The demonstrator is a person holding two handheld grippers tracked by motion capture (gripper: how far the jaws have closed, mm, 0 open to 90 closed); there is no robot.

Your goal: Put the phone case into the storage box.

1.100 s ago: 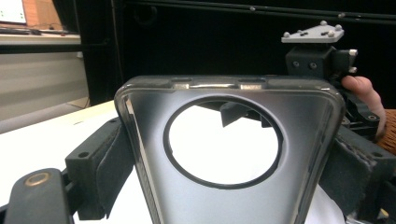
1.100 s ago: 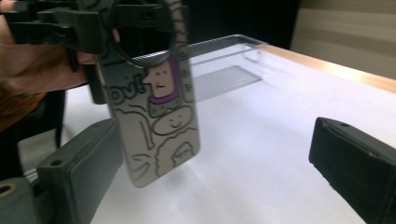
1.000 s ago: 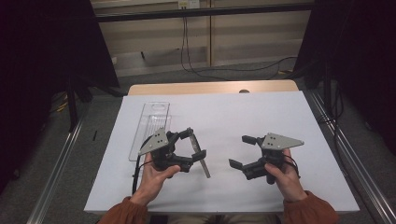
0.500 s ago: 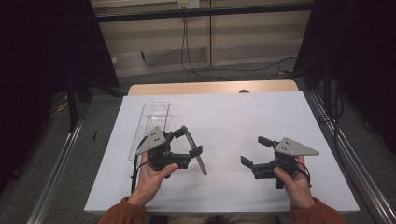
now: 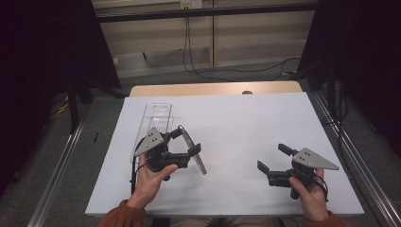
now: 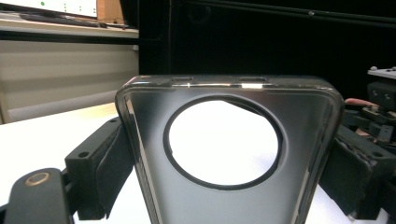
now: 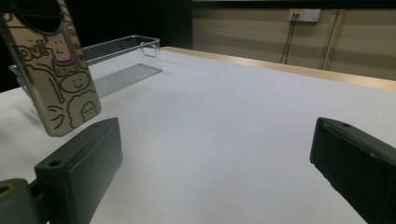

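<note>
The left gripper (image 5: pixel 185 140) had its jaws closed on a phone case (image 6: pixel 229 154), holding it edge-on above the white table (image 5: pixel 236 123), just right of a clear tray (image 5: pixel 153 123). The case looked to be clear of the table, though its lower end was hard to judge. The right gripper (image 5: pixel 272 158) hung well apart over the table's right side, jaws wide open and empty.

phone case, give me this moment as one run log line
left gripper: shut on phone case, held above table | right gripper: open, holds nothing | clear tray: on table behind left gripper
</note>
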